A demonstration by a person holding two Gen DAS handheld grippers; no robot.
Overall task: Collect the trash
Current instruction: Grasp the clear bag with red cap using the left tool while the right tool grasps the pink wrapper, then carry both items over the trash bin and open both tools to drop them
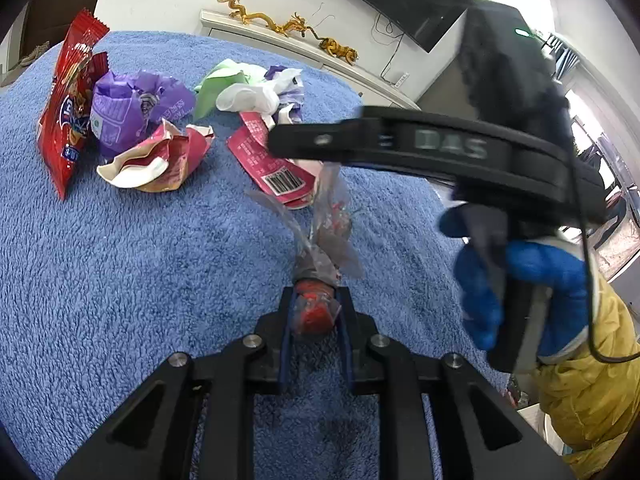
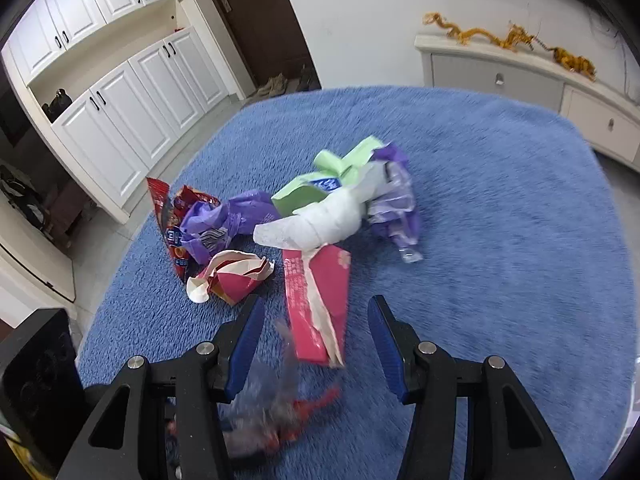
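**Left tongs already have a wrapper, right ones lined up on the pink carton**

So the left gripper (image 1: pixel 316 312) is clamped narrow on a crinkly clear wrapper (image 1: pixel 320 236) with red print, and the loose end sticks out forward past the fingertips, off the blue rug (image 1: pixel 120 280). No bin shows in either view, so where it goes from here I can't tell.

The right gripper (image 2: pixel 316 340) is spread wide and holding nothing. The flattened pink carton (image 2: pixel 316 304) lies right ahead of it, near end sitting between the two blue pads (image 2: pixel 248 344). Its long axis runs pretty much straight away from the tongs, so my guess is a plain forward push and squeeze catches it across the narrow side.

Everything else sits beyond the pink carton: white crumpled bag (image 2: pixel 320 220) touching its far end, green packet (image 2: pixel 320 184) behind that, purple wrapper (image 2: pixel 228 216) and red snack bag (image 2: pixel 168 216) off to its left, crushed paper cup (image 2: pixel 232 276) just beside it on the left. Right hand's clearly the nearer one, and free.
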